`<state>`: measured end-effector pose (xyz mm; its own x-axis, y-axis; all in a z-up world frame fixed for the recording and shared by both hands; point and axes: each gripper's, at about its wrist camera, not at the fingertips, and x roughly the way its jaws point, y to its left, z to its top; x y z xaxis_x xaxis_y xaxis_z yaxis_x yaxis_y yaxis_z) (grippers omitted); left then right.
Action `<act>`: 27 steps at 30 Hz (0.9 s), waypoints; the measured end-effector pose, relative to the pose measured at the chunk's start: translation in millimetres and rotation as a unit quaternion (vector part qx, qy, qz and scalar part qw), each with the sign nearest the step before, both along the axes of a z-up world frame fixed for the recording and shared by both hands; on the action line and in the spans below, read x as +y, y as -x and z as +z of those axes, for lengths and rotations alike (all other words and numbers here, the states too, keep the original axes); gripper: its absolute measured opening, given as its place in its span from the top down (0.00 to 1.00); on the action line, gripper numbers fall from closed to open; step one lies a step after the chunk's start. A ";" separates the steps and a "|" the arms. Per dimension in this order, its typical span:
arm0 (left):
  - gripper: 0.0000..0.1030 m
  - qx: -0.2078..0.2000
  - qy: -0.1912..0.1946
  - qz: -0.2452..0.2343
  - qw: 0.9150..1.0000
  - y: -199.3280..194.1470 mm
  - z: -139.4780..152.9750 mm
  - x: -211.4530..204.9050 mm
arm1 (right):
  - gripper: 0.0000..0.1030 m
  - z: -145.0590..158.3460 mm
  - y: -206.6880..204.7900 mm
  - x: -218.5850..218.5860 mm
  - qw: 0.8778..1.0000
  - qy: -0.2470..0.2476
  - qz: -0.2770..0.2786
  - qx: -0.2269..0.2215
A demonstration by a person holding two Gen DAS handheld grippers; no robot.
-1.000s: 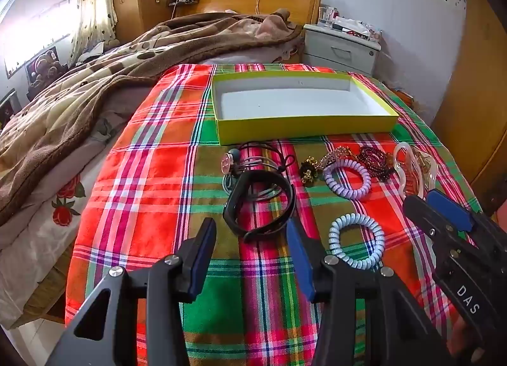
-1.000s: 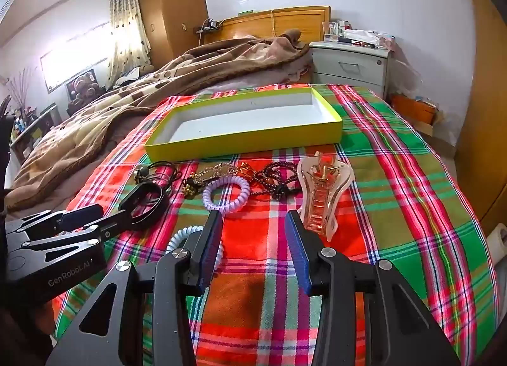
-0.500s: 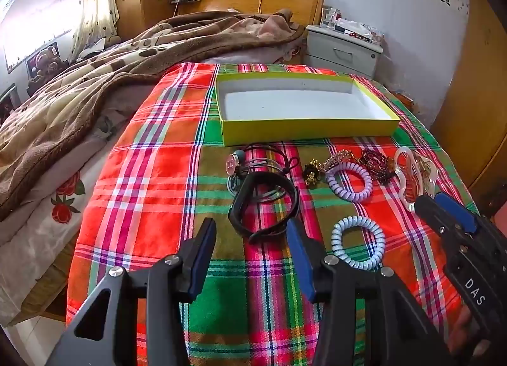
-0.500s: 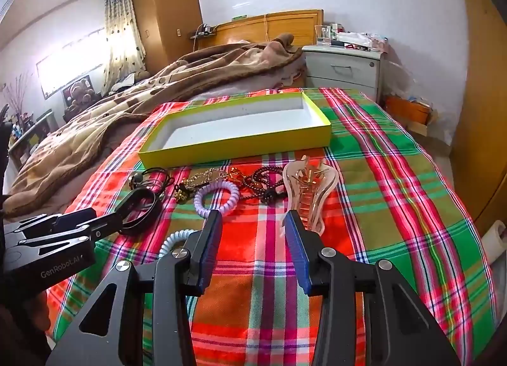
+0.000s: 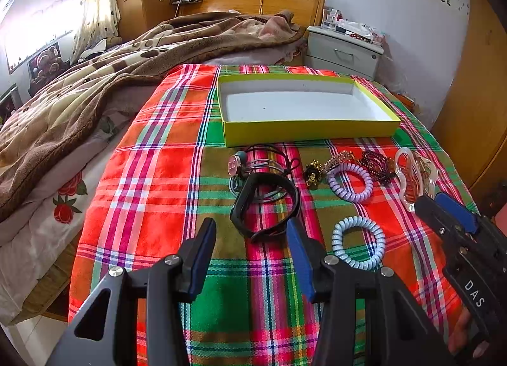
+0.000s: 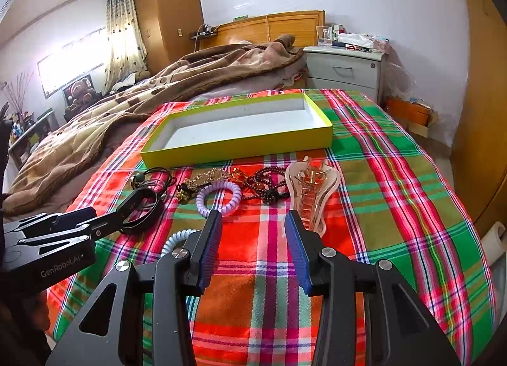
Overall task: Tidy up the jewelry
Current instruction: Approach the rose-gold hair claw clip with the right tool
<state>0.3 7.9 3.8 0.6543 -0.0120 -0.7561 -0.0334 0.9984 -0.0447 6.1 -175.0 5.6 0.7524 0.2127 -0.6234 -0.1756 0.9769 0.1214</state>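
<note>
1. Readable text: "DAS" on the right gripper [image 5: 443, 204] in the left view, "GenRobot.AI" on the left gripper [image 6: 139, 204] in the right view.
2. Left gripper is spread wide and holding nothing, with the black band [image 5: 264, 204] just ahead between its fingers.
3. Right gripper is spread too, also holding nothing (the clear hair claw [image 6: 312, 191] sits right by its right fingertip).
4. Purple coil [image 6: 218, 198], beads [image 6: 269, 183] and gold chain [image 6: 206, 177] lie in a row in front of the yellow box [image 6: 237, 147], on the plaid cloth [image 6: 396, 176].
5. Only the left view fully shows the blue coil [image 5: 358, 242]; the right gripper hides most of it in the right view.
</note>
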 end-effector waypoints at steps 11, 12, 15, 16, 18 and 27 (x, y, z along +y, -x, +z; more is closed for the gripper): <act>0.53 0.001 0.003 0.005 1.000 -0.2 -0.7 2.9 | 0.59 -0.9 -0.6 0.5 1.000 0.000 -0.002 -0.001; 0.53 0.001 0.004 0.006 1.000 0.2 -0.7 3.1 | 0.59 -0.9 -0.6 0.4 1.000 -0.001 -0.002 -0.001; 0.53 0.000 0.005 0.006 1.000 0.2 -0.8 3.4 | 0.59 -0.5 0.4 0.6 1.000 0.000 -0.002 -0.002; 0.53 0.000 0.006 0.006 1.000 0.4 -0.9 3.4 | 0.59 -0.5 0.3 0.4 1.000 0.000 -0.002 -0.002; 0.53 0.002 0.005 0.005 1.000 0.1 -1.3 3.2 | 0.59 -0.4 0.4 0.4 1.000 -0.001 -0.003 -0.002; 0.53 0.003 0.006 0.004 1.000 0.1 -2.0 3.5 | 0.59 -0.2 0.0 0.1 1.000 0.000 -0.004 -0.003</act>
